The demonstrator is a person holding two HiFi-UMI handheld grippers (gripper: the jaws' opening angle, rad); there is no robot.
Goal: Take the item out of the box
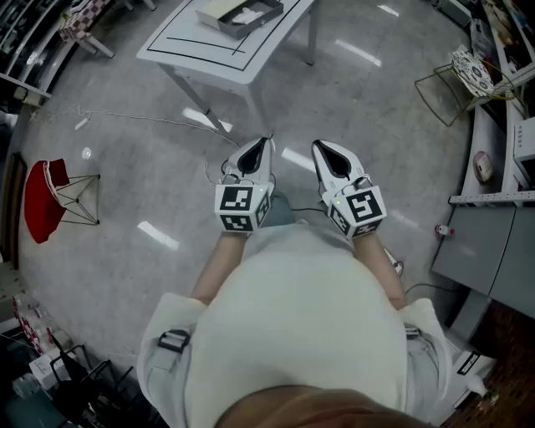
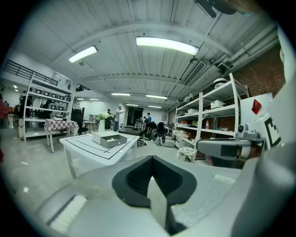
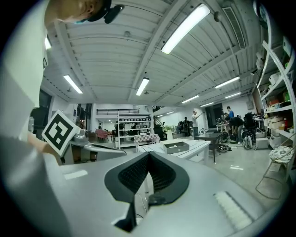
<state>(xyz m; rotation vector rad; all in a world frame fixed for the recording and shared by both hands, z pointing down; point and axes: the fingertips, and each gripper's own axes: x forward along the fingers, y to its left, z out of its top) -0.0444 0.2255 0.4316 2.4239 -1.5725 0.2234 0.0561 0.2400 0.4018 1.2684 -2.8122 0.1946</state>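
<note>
Fingers (image 2: 132,180) together: L gripper (image 1: 267,140), R gripper (image 1: 317,145).

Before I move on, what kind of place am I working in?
Probably a workshop or lab hall: a polished concrete floor, open metal shelving along the wall, and a white table carrying the open box.

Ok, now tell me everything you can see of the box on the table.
The box is a shallow grey rectangular tray with low walls and an open top, matte, perhaps card. It sits flat on the white table, inside the black line drawn on the top. A pale item lies inside, too small to make out. A pale block stands against one end. Whether it belongs to the box cannot be told. Nothing else touches it.
</note>
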